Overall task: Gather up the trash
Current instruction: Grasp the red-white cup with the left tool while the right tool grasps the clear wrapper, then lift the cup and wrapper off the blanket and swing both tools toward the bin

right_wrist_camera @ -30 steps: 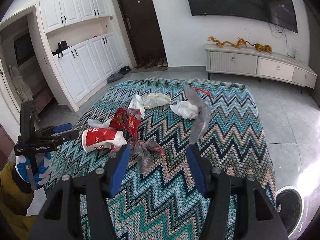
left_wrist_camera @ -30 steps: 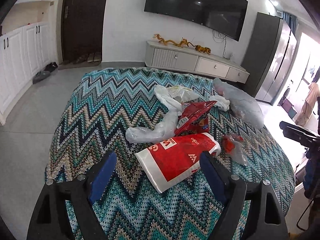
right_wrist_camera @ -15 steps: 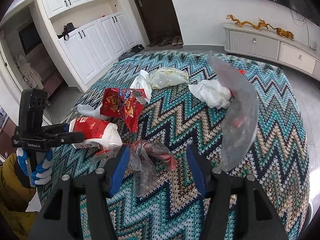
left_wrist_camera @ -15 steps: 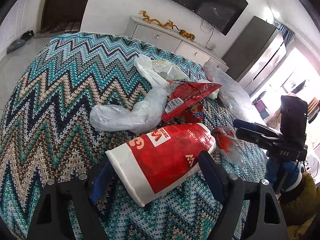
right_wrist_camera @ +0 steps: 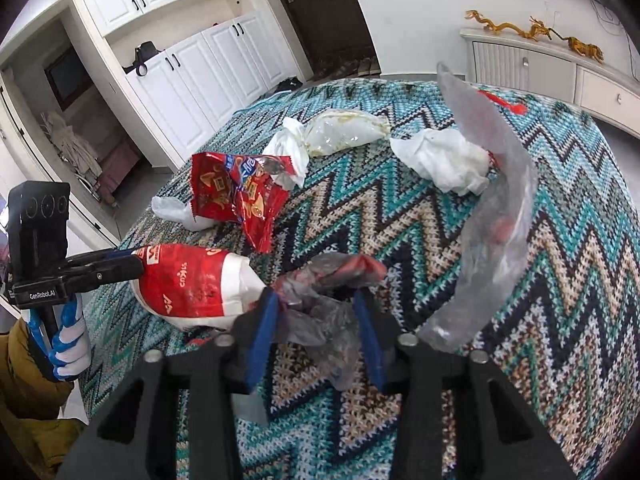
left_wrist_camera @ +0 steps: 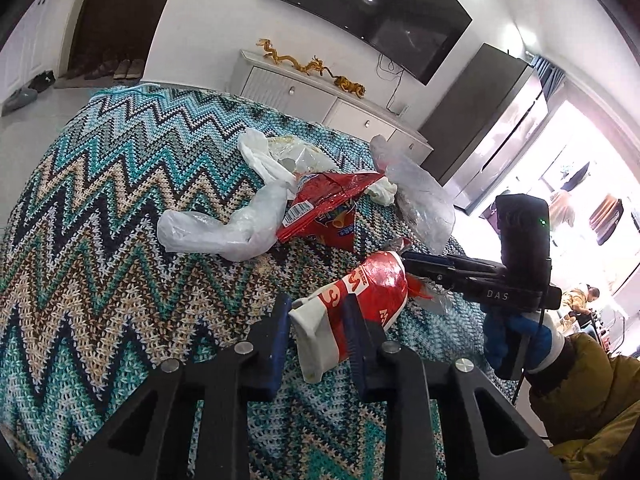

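My left gripper (left_wrist_camera: 317,312) is shut on the rim of a crushed red-and-white paper cup (left_wrist_camera: 360,296), which lies on its side on the zigzag cloth; the cup also shows in the right wrist view (right_wrist_camera: 188,284). My right gripper (right_wrist_camera: 316,312) has its jaws close around a crumpled clear wrapper with red inside (right_wrist_camera: 328,292), beside the cup. It also shows in the left wrist view (left_wrist_camera: 424,264). A red snack bag (left_wrist_camera: 324,208) and white plastic bags (left_wrist_camera: 224,228) lie behind.
A teal zigzag cloth (left_wrist_camera: 100,216) covers the table. A clear plastic bag (right_wrist_camera: 500,232), a white tissue wad (right_wrist_camera: 444,160) and a clear food bag (right_wrist_camera: 344,132) lie farther back. A TV cabinet (left_wrist_camera: 320,96) and white cupboards (right_wrist_camera: 192,68) stand beyond.
My left gripper has closed on the cup's rim and squashed it. My right gripper has moved down over the crumpled wrapper and narrowed its jaws around it.
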Available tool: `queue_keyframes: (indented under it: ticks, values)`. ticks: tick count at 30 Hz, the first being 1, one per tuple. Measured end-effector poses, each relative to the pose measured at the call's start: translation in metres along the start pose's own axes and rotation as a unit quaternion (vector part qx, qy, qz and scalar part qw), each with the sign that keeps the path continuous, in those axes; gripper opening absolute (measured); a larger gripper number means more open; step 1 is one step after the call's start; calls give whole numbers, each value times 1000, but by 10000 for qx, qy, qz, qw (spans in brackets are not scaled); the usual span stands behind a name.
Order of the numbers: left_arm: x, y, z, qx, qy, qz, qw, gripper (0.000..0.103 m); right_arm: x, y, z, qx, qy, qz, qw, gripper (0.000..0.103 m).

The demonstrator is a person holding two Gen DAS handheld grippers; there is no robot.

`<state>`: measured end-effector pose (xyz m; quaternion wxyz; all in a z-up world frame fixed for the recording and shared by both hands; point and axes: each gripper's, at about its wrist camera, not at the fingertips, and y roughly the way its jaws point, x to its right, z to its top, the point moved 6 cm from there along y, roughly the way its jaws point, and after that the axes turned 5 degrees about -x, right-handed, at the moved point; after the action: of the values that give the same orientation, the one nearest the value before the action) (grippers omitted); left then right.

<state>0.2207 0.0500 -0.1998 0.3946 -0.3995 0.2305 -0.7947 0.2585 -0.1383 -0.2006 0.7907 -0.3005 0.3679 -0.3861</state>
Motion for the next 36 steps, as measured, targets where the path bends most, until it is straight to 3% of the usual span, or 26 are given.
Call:
queue_keyframes:
  ticks: [2, 7, 22, 26, 29, 36]
  values:
    - [8, -3, -2, 43, 36, 34, 10000, 20, -2, -5, -2, 33, -42, -26, 10000, 21]
    - [21, -9, -4, 32, 217, 165, 9996, 19, -10, -10, -8, -15, -150, -62, 9999, 15]
    - [40, 8, -10, -418, 698, 333, 9961, 29, -5, -6, -16, -227, 1, -77, 9997, 19]
    - [41, 19, -10, -588, 872, 386, 9937, 30, 3, -4, -11, -187, 151, -33, 9997, 26]
    - [41, 32, -14, -781, 842, 337, 9928, 31, 6, 1, -9, -225, 153, -35, 9996, 35]
    - [37, 50, -10, -842, 393, -118, 9956, 31, 3, 5, -7, -196, 31, -89, 9998, 30]
